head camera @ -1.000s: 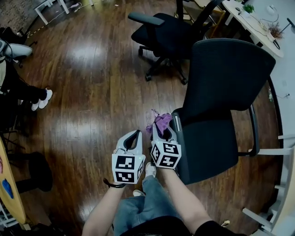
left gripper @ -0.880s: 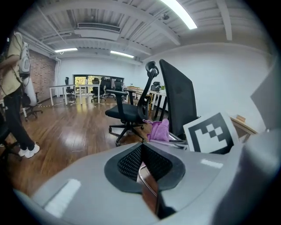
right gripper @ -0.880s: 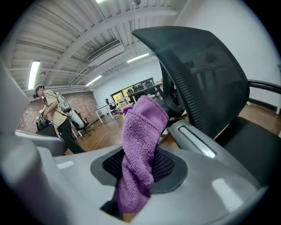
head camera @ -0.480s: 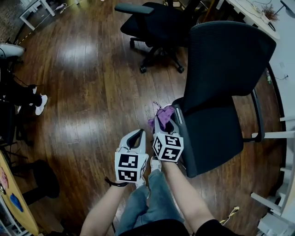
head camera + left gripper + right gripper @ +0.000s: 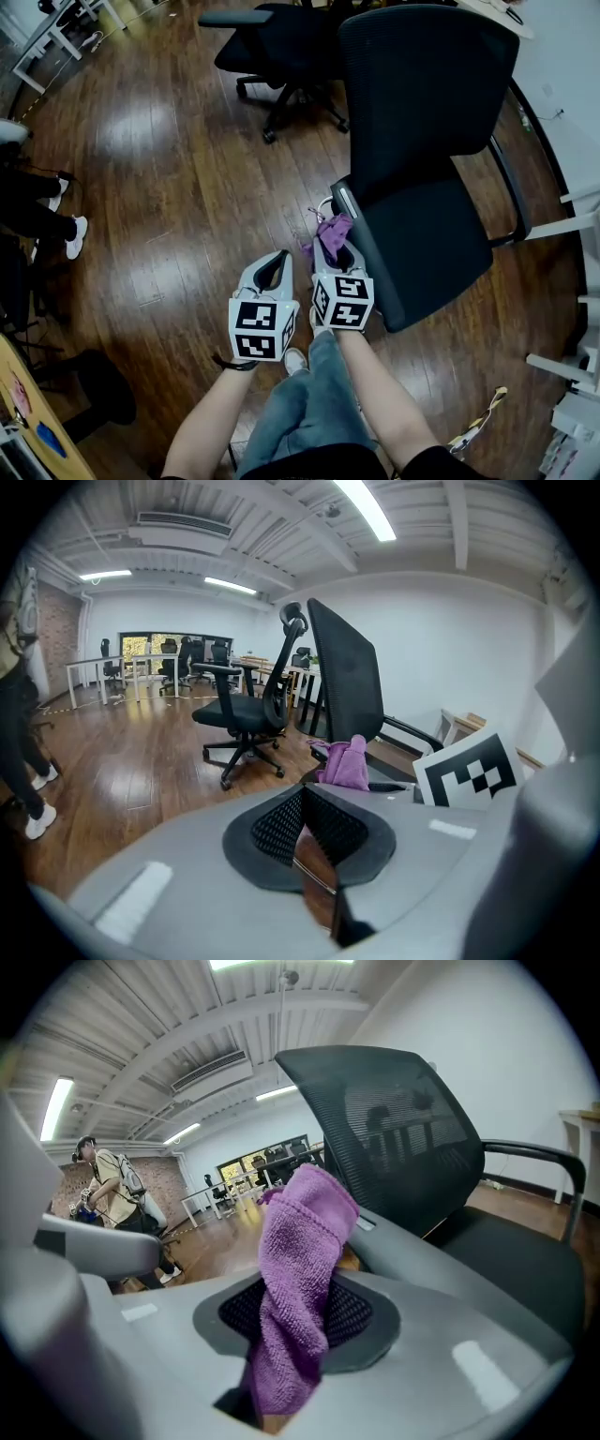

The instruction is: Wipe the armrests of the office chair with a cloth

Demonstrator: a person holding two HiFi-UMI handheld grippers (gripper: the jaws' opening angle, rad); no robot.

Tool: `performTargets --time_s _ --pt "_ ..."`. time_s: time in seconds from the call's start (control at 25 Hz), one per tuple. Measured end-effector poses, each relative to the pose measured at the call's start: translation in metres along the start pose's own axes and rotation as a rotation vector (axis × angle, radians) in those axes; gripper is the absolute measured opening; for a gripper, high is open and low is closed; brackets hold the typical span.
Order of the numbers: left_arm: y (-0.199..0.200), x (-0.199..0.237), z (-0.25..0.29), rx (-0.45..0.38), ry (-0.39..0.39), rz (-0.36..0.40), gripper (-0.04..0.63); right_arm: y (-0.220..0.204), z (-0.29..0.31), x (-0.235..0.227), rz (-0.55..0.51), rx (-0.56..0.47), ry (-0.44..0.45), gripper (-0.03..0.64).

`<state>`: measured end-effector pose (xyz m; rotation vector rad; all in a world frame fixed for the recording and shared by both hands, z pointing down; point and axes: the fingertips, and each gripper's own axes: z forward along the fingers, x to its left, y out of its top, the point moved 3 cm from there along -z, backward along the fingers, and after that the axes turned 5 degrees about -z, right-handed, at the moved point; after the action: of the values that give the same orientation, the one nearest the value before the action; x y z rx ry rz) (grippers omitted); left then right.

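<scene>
Head view: right tongs (image 5: 330, 251) pinching a purple terry cloth (image 5: 334, 228), at the front end of the near dark armrest (image 5: 370, 258) of a black mesh office chair (image 5: 422, 103); left tongs (image 5: 274, 267) just beside, at 9 o'clock.
Left gripper view: left tongs pressed together, empty.
Right gripper view: cloth clamped, chair back at 1 o'clock.

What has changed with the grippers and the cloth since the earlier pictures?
The right gripper seems to have drawn the purple cloth a little back along the near armrest, toward the person. It stays shut on the cloth; the left gripper stays shut and empty beside it.
</scene>
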<state>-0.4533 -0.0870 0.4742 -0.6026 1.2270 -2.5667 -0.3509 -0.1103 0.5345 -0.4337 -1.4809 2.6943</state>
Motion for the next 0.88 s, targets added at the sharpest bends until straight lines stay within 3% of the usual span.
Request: performTargets --time_s 0.88 --pt "-0.074 -0.088 -0.036 0.062 -0.202 0.068 0.006 -0.076 -0.140 -0.024 -0.120 0.011 -0.167 0.120"
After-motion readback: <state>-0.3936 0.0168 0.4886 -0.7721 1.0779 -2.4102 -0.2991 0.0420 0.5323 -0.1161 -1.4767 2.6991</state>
